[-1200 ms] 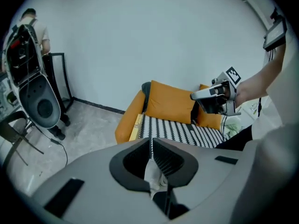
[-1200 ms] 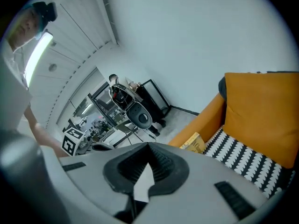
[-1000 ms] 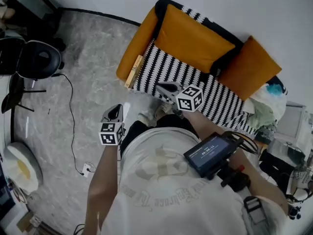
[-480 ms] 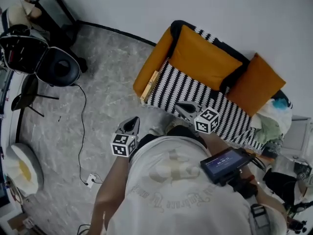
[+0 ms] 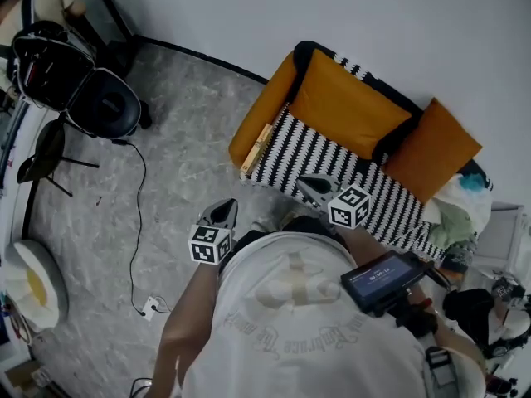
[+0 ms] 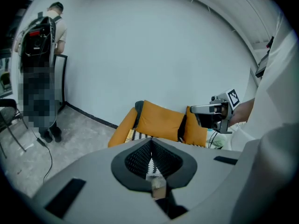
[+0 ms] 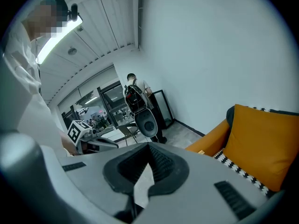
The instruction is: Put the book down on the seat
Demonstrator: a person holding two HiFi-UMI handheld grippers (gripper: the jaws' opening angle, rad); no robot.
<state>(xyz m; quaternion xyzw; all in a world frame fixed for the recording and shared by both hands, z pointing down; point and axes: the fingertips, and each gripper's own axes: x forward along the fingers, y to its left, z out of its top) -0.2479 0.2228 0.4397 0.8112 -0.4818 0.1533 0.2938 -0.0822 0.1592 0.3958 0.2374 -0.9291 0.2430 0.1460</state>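
Observation:
A thin tan book (image 5: 256,149) stands on edge at the left end of the black-and-white striped seat (image 5: 332,160), leaning against the orange armrest (image 5: 261,110). It also shows as the tan book (image 6: 130,135) in the left gripper view and the tan book (image 7: 202,151) in the right gripper view. My left gripper (image 5: 221,213) hangs over the floor in front of the sofa, shut and empty. Over the seat's front edge my right gripper (image 5: 312,186) is held shut and empty too. Both are apart from the book. The left gripper (image 6: 151,141) and right gripper (image 7: 148,146) show their jaws closed.
Two orange back cushions (image 5: 348,102) line the sofa, and a pile of clothes (image 5: 456,201) lies at its right end. An office chair with a bag (image 5: 99,102) and a person (image 5: 46,2) stand at the upper left. A cable (image 5: 135,222) runs across the marbled floor.
The head view has shifted, so the sofa sits further right and the chair comes into frame. Both grippers stay shut and empty; the book has not moved.

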